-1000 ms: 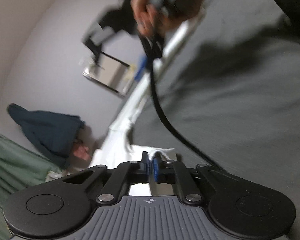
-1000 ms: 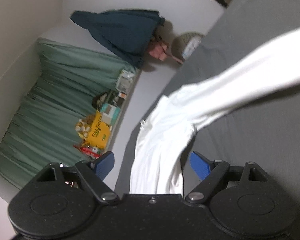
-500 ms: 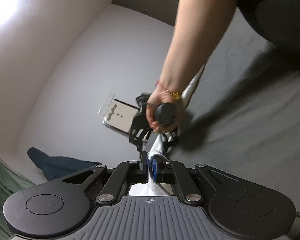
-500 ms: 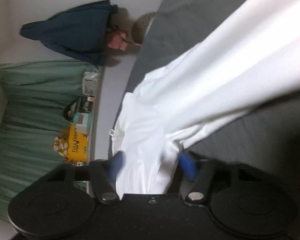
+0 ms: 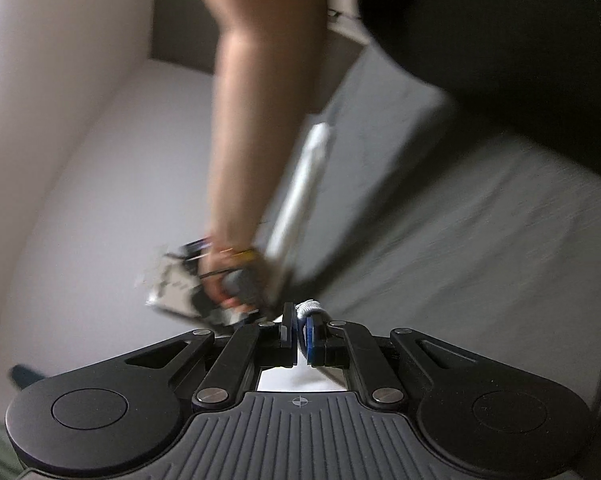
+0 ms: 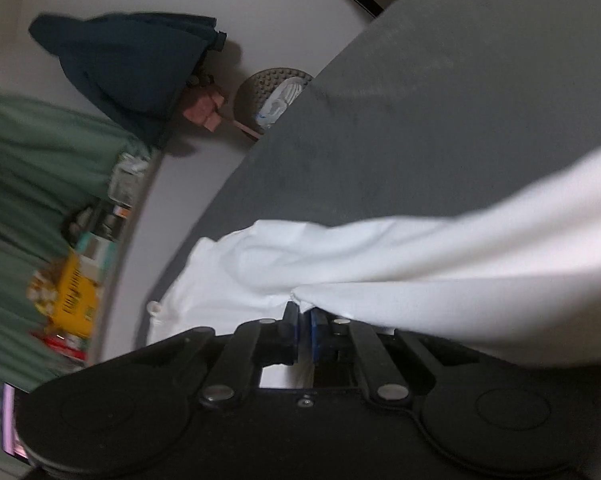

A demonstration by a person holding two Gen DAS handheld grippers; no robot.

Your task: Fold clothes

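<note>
Holding, nearest: my right gripper [image 6: 304, 320], pinched shut on a bunched edge of the white garment [image 6: 420, 264]. My left gripper [image 5: 302, 332], clamped on another white hem. Beyond: garment stretched in a loose band above the grey bed [image 6: 460, 100]. Farthest: dark blue cloth [image 6: 140, 64]. Fold status: both edges gripped, no crease visible; folding remains ahead.
</note>
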